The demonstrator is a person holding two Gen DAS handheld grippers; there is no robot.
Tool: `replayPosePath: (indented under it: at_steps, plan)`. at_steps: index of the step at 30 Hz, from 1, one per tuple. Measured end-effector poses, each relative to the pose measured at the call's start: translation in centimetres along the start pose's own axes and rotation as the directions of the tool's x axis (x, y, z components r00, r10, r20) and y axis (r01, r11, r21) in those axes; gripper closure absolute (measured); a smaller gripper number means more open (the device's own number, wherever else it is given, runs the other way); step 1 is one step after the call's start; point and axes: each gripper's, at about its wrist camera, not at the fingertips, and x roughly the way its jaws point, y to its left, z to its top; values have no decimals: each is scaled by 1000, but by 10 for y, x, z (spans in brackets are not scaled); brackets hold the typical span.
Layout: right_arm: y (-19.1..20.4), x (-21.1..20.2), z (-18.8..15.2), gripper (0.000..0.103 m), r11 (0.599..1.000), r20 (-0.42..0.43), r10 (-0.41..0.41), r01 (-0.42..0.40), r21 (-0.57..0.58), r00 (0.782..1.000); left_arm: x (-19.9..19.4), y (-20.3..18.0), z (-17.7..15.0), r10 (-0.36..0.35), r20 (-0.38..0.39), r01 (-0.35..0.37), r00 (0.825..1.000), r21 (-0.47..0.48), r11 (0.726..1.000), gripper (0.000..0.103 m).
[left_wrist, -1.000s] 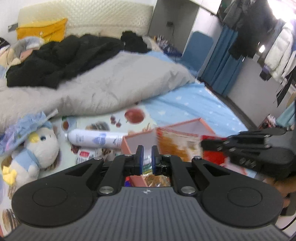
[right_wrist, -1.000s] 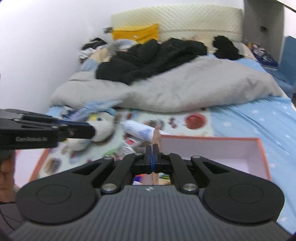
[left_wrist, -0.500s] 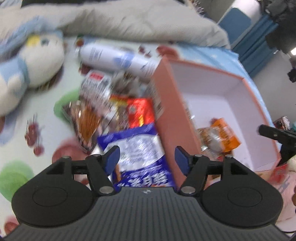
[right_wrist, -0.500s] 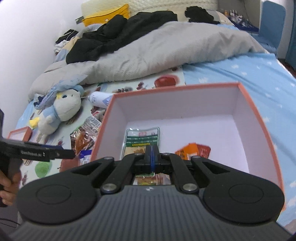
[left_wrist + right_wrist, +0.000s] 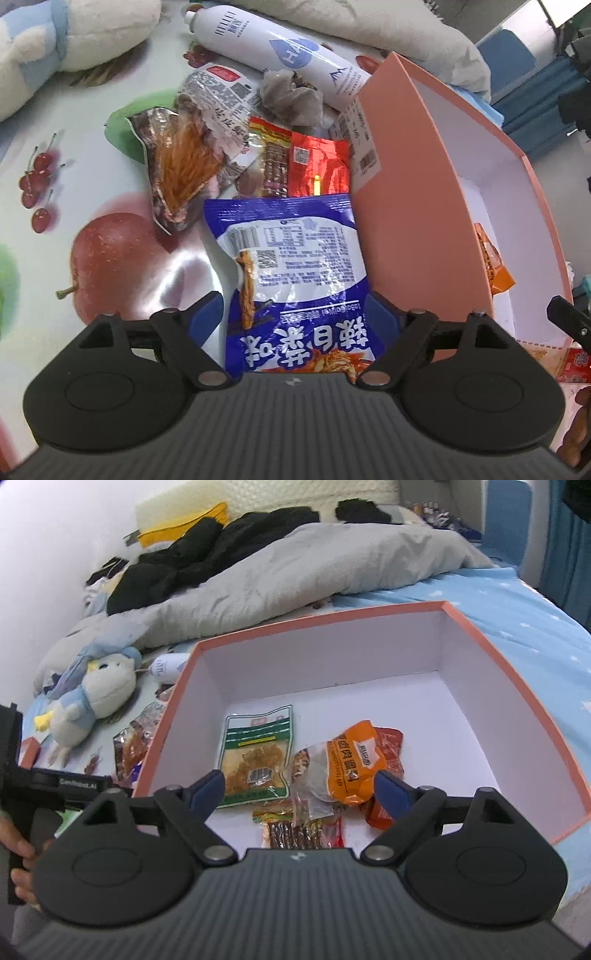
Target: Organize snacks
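Note:
A blue snack bag lies on the fruit-print cloth against the pink box. My left gripper hangs low over it with its jaws still opening. The bag's near end sits between the fingers, and the pads stand apart from it. My right gripper is over the pink box, its jaws opening wide with nothing gripped. Under it in the box lie a green packet, an orange packet and a stick-snack packet.
More packets are heaped beyond the blue bag: a clear one with orange strips, a red one, a newsprint one. A white spray bottle and a plush toy lie behind. A grey blanket covers the bed beyond.
Both grippers have dropped lower. The left jaws spread from nearly shut to wide around the blue bag. The right jaws went from shut to wide open over the box.

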Motion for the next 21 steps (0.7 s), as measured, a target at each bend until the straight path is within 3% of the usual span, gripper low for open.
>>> replayPosePath:
  at_steps: [6,10,13,15,17,21]
  plan:
    - [16,-2,-15,14,1000,42,-22,23,-13,999,9,-11,-6,60,19,-61,998,81,995,18]
    - [23,-2,-18,14,999,56,-41,41,-5,998,14,-8,-9,84,33,-86,996,60,995,19]
    - [27,-3,-20,14,998,71,-53,55,-21,996,13,-10,-10,115,52,-119,992,71,990,32]
    - [29,-4,-20,14,998,78,-61,63,-29,995,14,-13,-10,152,55,-157,987,95,983,46]
    - [31,-5,-21,14,997,86,-66,68,-29,994,14,-15,-10,170,55,-175,984,104,979,51]
    - [32,-6,-23,14,998,90,-60,61,-3,994,12,-17,-12,156,56,-162,986,124,979,67]
